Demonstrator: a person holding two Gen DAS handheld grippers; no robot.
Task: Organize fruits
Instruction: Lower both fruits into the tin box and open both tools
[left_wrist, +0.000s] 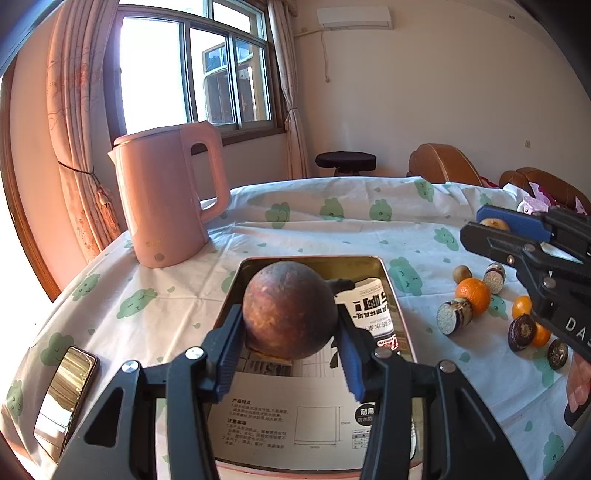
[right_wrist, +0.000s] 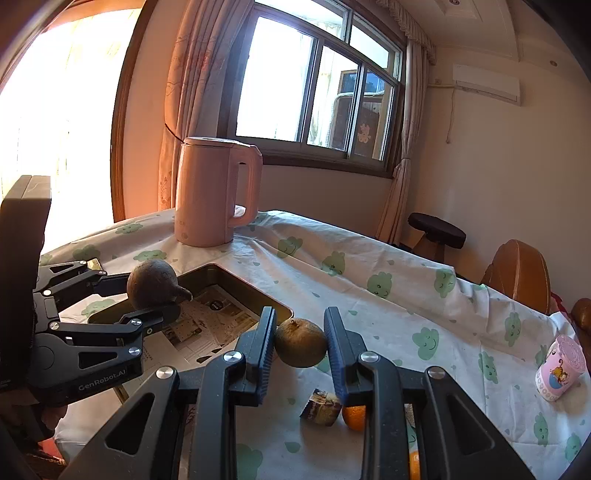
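My left gripper (left_wrist: 291, 332) is shut on a large round brown fruit (left_wrist: 290, 308) and holds it above a gold metal tray (left_wrist: 388, 273) lined with printed paper. The same fruit (right_wrist: 152, 283) and left gripper (right_wrist: 155, 301) show in the right wrist view, over the tray (right_wrist: 236, 280). My right gripper (right_wrist: 300, 343) is shut on a smaller yellowish-brown fruit (right_wrist: 301, 342), held above the tablecloth; it also shows in the left wrist view (left_wrist: 493, 226). Oranges (left_wrist: 472, 294), cut purple pieces (left_wrist: 455, 315) and a small brown fruit (left_wrist: 462, 274) lie on the cloth at the right.
A pink kettle (left_wrist: 166, 195) stands behind the tray at the left. A phone (left_wrist: 66, 395) lies at the near left table edge. A pink cup (right_wrist: 559, 369) stands at the right. A stool (left_wrist: 345, 162) and brown chairs (left_wrist: 441, 164) are beyond the table.
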